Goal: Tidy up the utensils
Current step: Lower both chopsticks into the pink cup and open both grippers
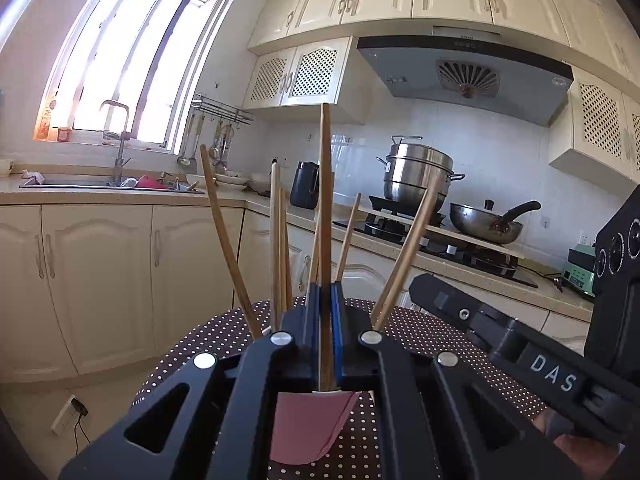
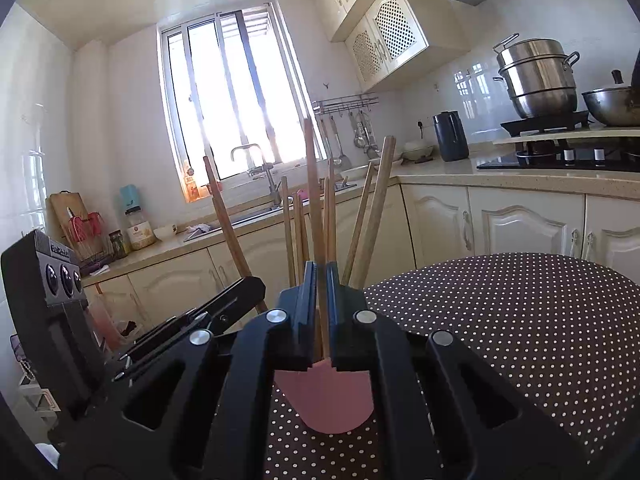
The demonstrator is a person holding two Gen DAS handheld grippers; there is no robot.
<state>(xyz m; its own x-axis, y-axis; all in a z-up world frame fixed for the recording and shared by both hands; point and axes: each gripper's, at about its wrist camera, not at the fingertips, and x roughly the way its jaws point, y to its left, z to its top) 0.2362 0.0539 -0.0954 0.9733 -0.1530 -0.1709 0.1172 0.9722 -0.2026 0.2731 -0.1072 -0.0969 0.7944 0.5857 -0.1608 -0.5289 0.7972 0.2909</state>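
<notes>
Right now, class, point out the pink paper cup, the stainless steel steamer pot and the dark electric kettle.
Pink paper cup (image 2: 326, 398), right wrist view, its side wall.
Stainless steel steamer pot (image 1: 418, 174), left wrist view, its body.
Dark electric kettle (image 2: 450, 136), right wrist view, its body.

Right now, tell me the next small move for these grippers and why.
Probably open both grippers and back away. The left gripper and right gripper are each shut on a chopstick whose lower end already sits in the pink cup with the other chopsticks, so nothing seems left but the release.
</notes>
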